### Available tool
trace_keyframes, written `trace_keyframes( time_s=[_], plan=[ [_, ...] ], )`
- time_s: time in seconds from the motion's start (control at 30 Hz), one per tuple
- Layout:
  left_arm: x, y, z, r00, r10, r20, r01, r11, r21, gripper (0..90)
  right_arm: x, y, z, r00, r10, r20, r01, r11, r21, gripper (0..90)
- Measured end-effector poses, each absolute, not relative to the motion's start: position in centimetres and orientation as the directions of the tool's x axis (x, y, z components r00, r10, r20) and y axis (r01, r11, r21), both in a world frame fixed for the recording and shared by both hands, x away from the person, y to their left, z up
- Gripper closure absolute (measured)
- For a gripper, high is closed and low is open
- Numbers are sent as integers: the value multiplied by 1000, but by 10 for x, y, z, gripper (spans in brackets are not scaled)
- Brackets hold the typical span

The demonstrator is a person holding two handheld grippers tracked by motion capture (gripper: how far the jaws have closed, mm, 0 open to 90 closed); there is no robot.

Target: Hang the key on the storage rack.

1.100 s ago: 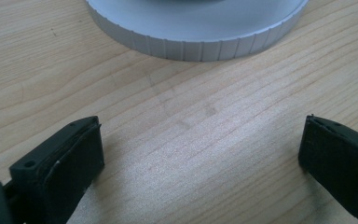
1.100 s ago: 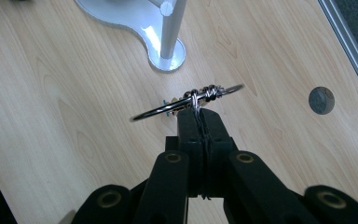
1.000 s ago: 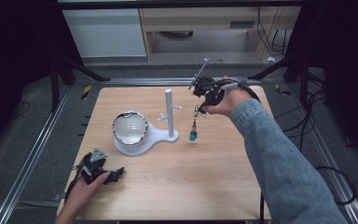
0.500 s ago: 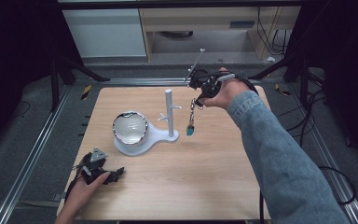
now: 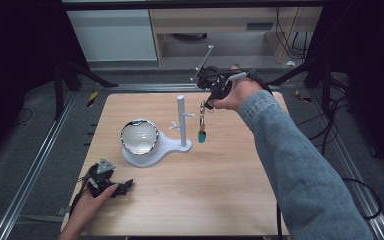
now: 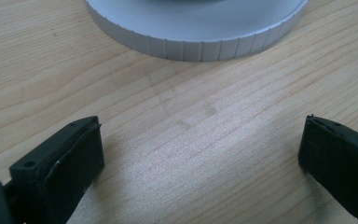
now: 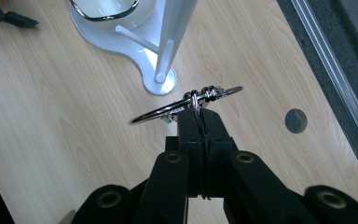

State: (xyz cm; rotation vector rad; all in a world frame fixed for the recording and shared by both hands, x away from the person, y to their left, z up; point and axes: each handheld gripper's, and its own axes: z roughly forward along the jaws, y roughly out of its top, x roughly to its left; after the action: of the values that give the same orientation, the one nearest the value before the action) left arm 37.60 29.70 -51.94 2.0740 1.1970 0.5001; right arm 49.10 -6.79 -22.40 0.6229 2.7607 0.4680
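A white stand (image 5: 181, 120) with an upright post and short side pegs rises at mid-table, and a chrome-rimmed white bowl (image 5: 140, 136) sits on its base. My right gripper (image 5: 209, 102) hangs above and to the right of the post, shut on a key ring (image 5: 202, 107) from which a chain and a teal tag (image 5: 201, 136) dangle. In the right gripper view the jaws (image 7: 200, 121) pinch the metal ring (image 7: 186, 105) just short of the post (image 7: 175, 28). My left gripper (image 5: 115, 189) rests on the table at the front left, open (image 6: 200, 140), facing the stand's ribbed base (image 6: 200, 28).
The wooden table (image 5: 230, 190) has metal rails along both sides and dark floor beyond. A small dark round mark (image 7: 296, 120) sits in the tabletop near the right edge. A cabinet stands behind the table.
My right hand has lifted the key ring and carried it slightly left, closer to the post; the teal tag now hangs higher. The left gripper has not moved.
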Motion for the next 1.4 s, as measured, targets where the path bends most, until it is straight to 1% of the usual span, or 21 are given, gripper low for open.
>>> trace_keyframes(
  time_s=[0.63, 1.4],
  plan=[
    [376, 297, -519, 505, 863, -9, 601, -344, 721, 0, 505, -40, -238, -885, 434, -166, 363, 869, 337, 887],
    [376, 297, -519, 505, 863, -8, 601, -345, 721, 0, 519, -33, -251, -894, 429, -134, 371, 872, 320, 886]
  ],
)
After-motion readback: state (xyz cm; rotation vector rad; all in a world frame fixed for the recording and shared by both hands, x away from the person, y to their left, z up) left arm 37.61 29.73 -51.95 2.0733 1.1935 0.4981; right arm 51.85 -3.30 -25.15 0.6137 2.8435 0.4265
